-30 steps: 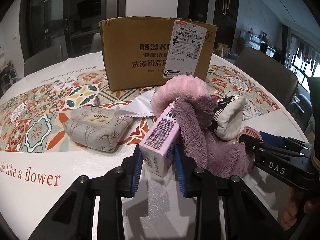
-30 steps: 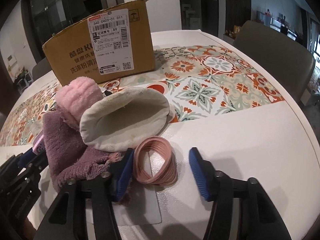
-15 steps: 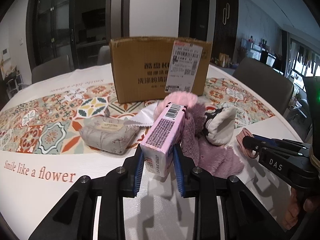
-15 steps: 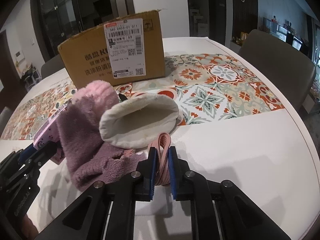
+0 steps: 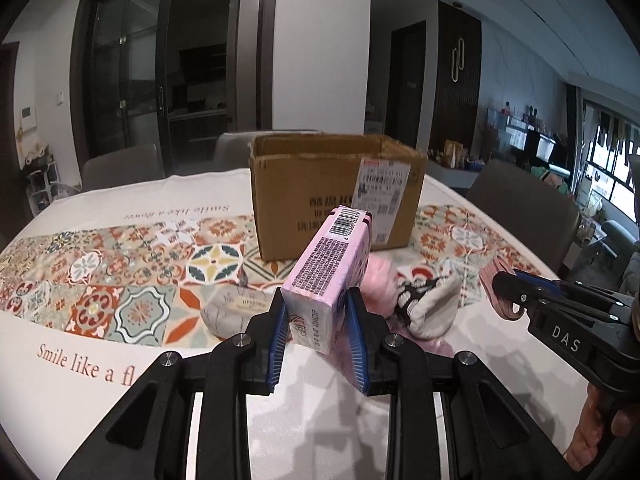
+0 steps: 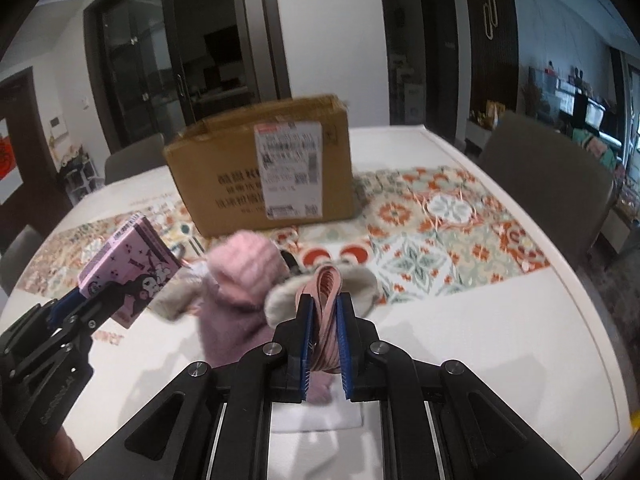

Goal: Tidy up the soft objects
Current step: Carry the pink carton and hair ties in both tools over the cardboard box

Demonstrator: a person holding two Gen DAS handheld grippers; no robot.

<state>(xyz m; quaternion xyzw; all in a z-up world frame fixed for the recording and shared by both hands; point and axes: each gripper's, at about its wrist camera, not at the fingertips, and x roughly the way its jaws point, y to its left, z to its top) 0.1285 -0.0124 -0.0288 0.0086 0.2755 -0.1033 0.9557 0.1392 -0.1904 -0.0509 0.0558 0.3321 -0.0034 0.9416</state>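
Observation:
My left gripper (image 5: 316, 332) is shut on a pink tissue pack (image 5: 328, 276) and holds it above the table, in front of an open cardboard box (image 5: 336, 196). My right gripper (image 6: 323, 320) is shut on a coil of pink hair bands (image 6: 326, 292), lifted off the table; it also shows in the left wrist view (image 5: 506, 294). Below lie a pink fluffy cloth (image 6: 240, 280) and a cream slipper sock (image 5: 432, 312). The left gripper with the pack shows in the right wrist view (image 6: 128, 272).
A grey fabric pouch (image 5: 236, 308) lies left of the pile. The table (image 6: 500, 360) has a patterned runner (image 5: 120, 280). Grey chairs (image 6: 548, 168) stand around it. A white cloth (image 6: 316, 412) lies under my right gripper.
Both grippers rose from the table with their loads. The right gripper closed on the hair bands a second ago. The box's open top now shows in the left wrist view.

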